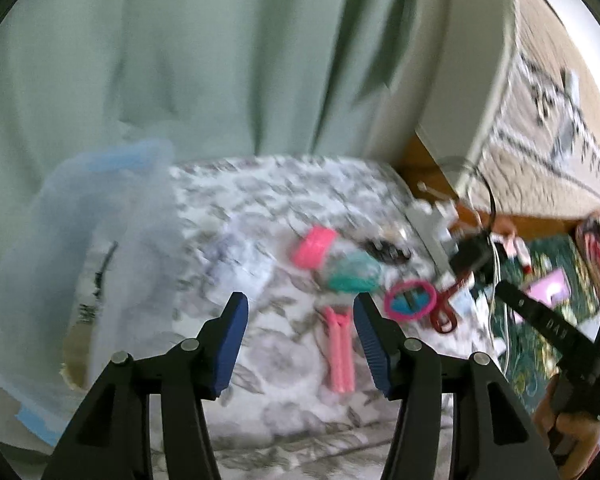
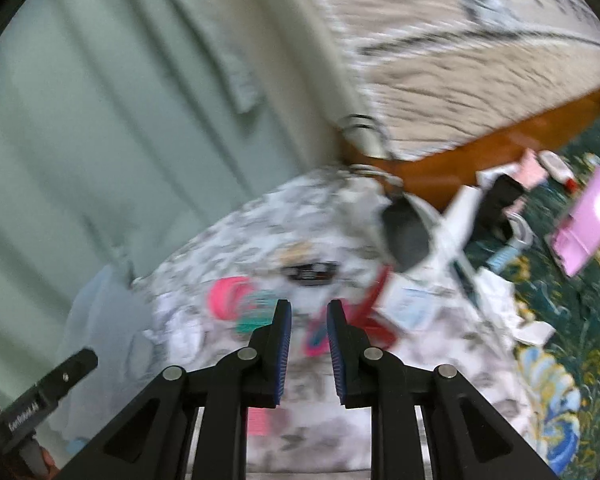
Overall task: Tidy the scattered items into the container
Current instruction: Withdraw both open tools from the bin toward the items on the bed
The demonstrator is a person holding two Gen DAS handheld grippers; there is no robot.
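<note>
The scattered items are seen lying on a leaf-patterned cloth (image 1: 300, 360): a pink roll (image 1: 314, 247), a teal-and-clear piece (image 1: 354, 274) touching it, a pink comb-like piece (image 1: 340, 354) just below, a pink-rimmed round mirror (image 1: 410, 299), red-handled scissors (image 1: 446, 308) just beside it, and a dark hair clip (image 1: 388, 253) further back. The container (image 1: 72, 280), a translucent tub with blue trim, is seen at the left edge of the cloth, well apart from the mirror and scissors.

Both views are smeared by blur, so outlines are given loosely.

The left gripper (image 1: 300, 340) is held above the cloth with its jaws apart and nothing between the pads; the comb-like piece shows in the gap beyond them. The right gripper (image 2: 309, 350) is held with its jaws drawn nearly together, a narrow slit left, and no item is clamped; the pink rim of the mirror shows through the slit, beyond the tips.

A miss is judged the main risk: with jaws this narrow, the mirror or scissors could be pushed away rather than gripped. The items lie close together, so a neighbour could be dragged along or the cloth pinched and bunched. The thin mirror rim may slip from the pads. The two grippers are near each other and could be knocked together.
</note>
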